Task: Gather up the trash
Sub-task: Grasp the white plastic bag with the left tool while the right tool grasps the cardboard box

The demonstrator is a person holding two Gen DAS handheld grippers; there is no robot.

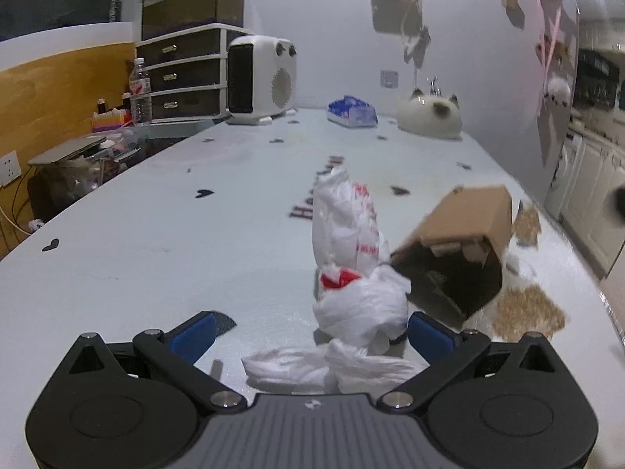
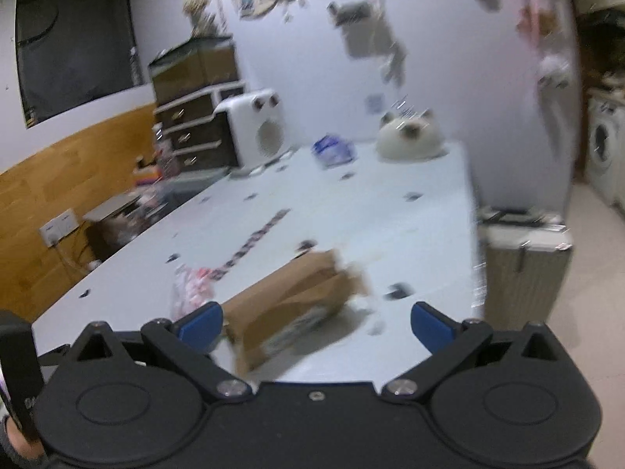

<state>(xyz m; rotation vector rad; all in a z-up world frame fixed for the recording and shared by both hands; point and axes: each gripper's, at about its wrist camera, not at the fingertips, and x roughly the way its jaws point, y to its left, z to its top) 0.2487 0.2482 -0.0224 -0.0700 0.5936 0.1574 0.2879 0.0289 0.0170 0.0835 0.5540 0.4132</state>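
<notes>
Nothing collected yet: white plastic bag (image 1: 355, 273), cardboard box (image 1: 457, 250) and scattered crumbs (image 1: 527, 308) lie on desk (image 1: 156, 234). Left gripper (image 1: 312, 332) and right gripper (image 2: 316, 322) fingers wide, empty

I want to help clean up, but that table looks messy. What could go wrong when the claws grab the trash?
1. The crumpled white plastic bag lies between the open left claw; being soft, it may slip or only partly lift.
2. The open brown cardboard box leans tilted against the bag, so pulling the bag could topple it.
3. Brown crumbs are scattered beside the box; moving it might spread them. The right claw view is blurred, so aiming looks harder.
</notes>
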